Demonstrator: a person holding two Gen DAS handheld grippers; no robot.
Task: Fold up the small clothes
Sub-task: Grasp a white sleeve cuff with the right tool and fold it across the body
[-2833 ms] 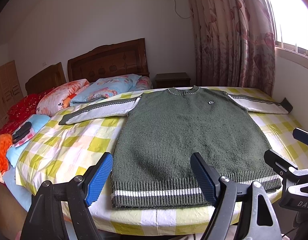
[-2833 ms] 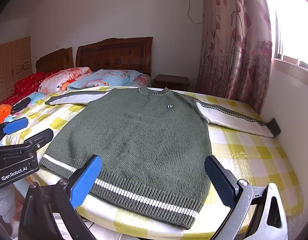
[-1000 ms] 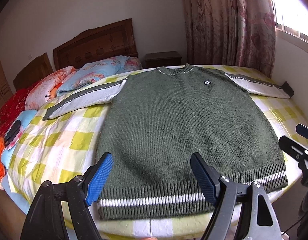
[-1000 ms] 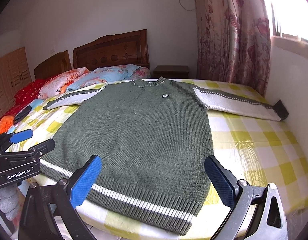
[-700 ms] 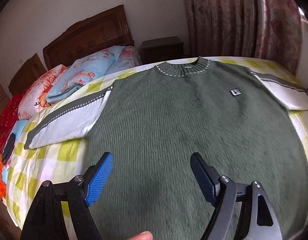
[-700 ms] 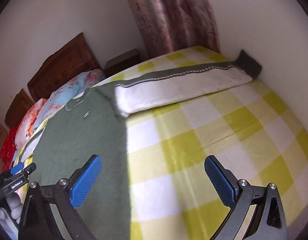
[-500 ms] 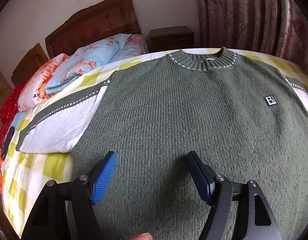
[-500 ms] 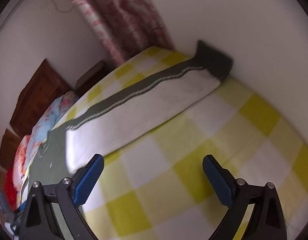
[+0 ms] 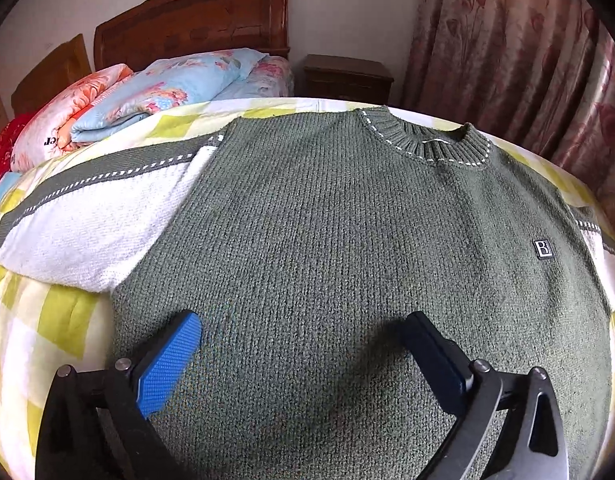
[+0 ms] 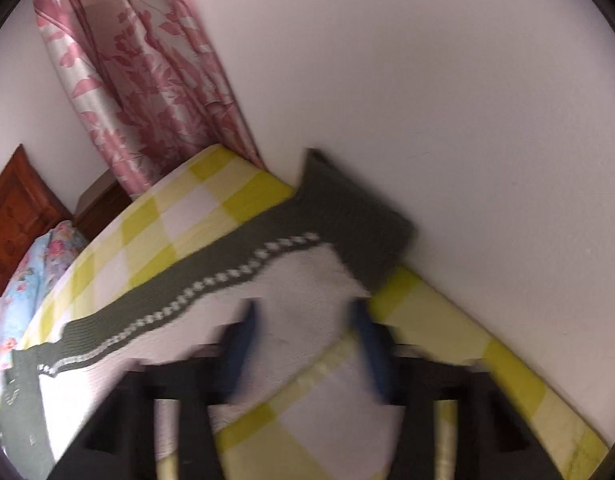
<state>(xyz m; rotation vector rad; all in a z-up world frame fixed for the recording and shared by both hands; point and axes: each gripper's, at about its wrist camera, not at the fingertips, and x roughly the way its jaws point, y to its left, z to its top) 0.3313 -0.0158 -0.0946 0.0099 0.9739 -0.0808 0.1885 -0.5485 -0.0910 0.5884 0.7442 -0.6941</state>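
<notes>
A dark green knit sweater [image 9: 347, 240] with white and green sleeves lies flat, front up, on the bed. My left gripper [image 9: 303, 344] is open, low over the sweater's chest, its jaws spread over the knit. The sweater's left sleeve [image 9: 87, 216] stretches out to the left. In the right wrist view the other sleeve [image 10: 291, 280] ends in a dark green cuff [image 10: 359, 232] against the wall. My right gripper [image 10: 307, 332] is blurred, its jaws partly closed, straddling the white sleeve end just short of the cuff.
The bed has a yellow and white checked sheet [image 9: 59, 320]. Folded quilts [image 9: 155, 92] and a wooden headboard [image 9: 195, 12] are at the far end, with a nightstand [image 9: 347, 76] and pink curtain [image 9: 527, 60]. A white wall [image 10: 467, 120] borders the bed's right side.
Both grippers moved forward from the hem. The left went up over the chest. The right swung to the right sleeve's cuff and its jaws have narrowed.
</notes>
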